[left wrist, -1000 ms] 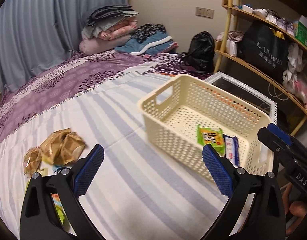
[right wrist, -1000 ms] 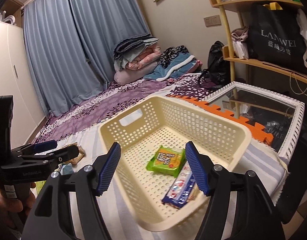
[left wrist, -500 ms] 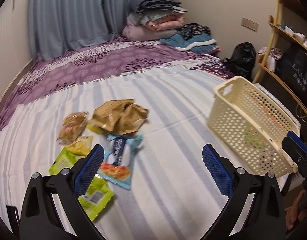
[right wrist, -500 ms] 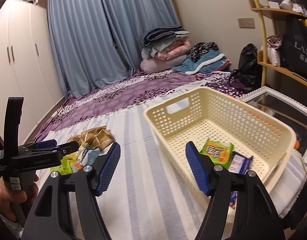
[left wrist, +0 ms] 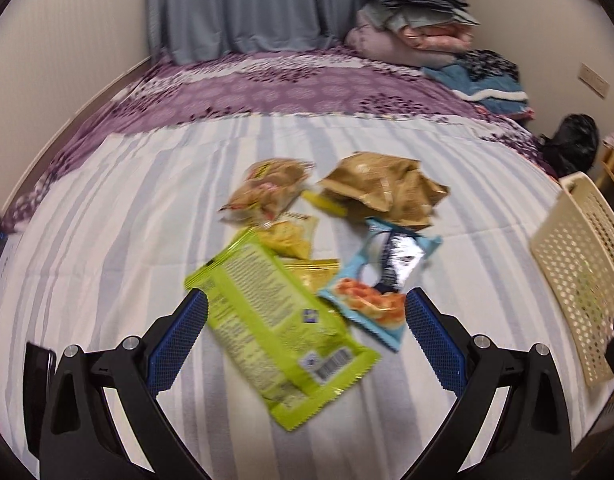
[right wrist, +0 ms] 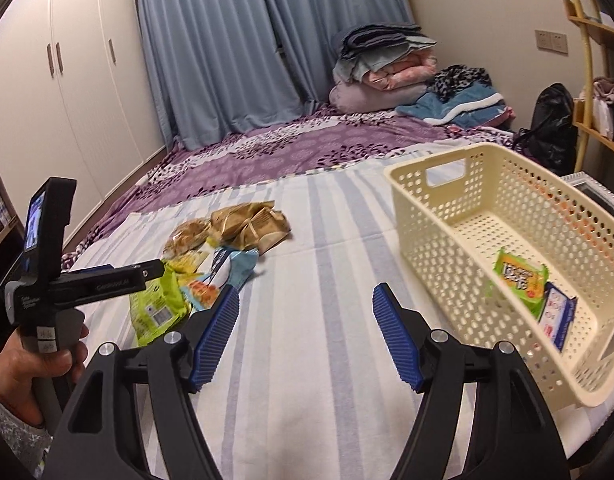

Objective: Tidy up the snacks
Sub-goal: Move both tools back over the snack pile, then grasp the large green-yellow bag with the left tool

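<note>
That big lime-green crinkly foil snack packet [left wrist: 281,324] lying mid-bed looks light, floppy and slippery, so I'd pinch its crimped edge; left claw [left wrist: 307,338] hangs wide apart, empty, above it.

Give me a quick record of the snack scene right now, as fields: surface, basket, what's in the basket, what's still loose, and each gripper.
surface: striped sheet on a bed
basket: cream perforated basket, on the right of the sheet
in basket: green packet; blue-and-white packet
loose pile: lime green bag, light blue packet, brown bags, yellow packets, overlapping
left gripper: jaws open, empty, above the lime green bag
right gripper: jaws opening, nothing between them, over bare sheet
</note>
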Demonstrator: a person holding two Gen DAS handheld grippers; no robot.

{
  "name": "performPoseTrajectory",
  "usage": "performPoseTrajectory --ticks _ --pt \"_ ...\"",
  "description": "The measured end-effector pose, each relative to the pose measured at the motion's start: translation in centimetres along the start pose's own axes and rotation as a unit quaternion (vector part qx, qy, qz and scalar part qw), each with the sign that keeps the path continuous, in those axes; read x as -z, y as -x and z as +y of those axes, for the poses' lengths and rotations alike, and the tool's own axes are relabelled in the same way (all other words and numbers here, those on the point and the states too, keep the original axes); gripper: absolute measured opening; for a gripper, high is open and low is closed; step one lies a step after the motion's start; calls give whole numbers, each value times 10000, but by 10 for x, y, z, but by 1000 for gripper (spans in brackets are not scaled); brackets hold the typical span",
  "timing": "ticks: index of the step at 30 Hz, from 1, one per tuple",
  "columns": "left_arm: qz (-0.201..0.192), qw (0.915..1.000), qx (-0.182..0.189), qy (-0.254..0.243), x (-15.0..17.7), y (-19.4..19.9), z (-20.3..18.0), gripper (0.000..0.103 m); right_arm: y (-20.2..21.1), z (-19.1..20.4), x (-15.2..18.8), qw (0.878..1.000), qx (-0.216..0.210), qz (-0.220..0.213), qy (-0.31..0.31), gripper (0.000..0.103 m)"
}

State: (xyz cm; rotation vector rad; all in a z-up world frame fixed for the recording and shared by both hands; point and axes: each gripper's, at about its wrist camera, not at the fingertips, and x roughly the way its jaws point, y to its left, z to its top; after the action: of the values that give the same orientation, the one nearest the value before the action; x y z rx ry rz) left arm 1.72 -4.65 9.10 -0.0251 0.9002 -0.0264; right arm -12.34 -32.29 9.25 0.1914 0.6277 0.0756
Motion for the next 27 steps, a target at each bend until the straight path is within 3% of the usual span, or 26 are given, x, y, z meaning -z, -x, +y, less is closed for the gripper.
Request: performPoseTrajectory --ticks 8,15,27 --pt "225 9978 -211 580 -1 -32 25 100 -15 6 7 9997 -95 206 19 69" --pt "481 9954 -285 781 5 -59 33 100 -26 13 11 9992 -164 365 91 69" --pt "550 9948 -164 847 26 -52 67 100 -45 34 13 9978 -291 534 272 69"
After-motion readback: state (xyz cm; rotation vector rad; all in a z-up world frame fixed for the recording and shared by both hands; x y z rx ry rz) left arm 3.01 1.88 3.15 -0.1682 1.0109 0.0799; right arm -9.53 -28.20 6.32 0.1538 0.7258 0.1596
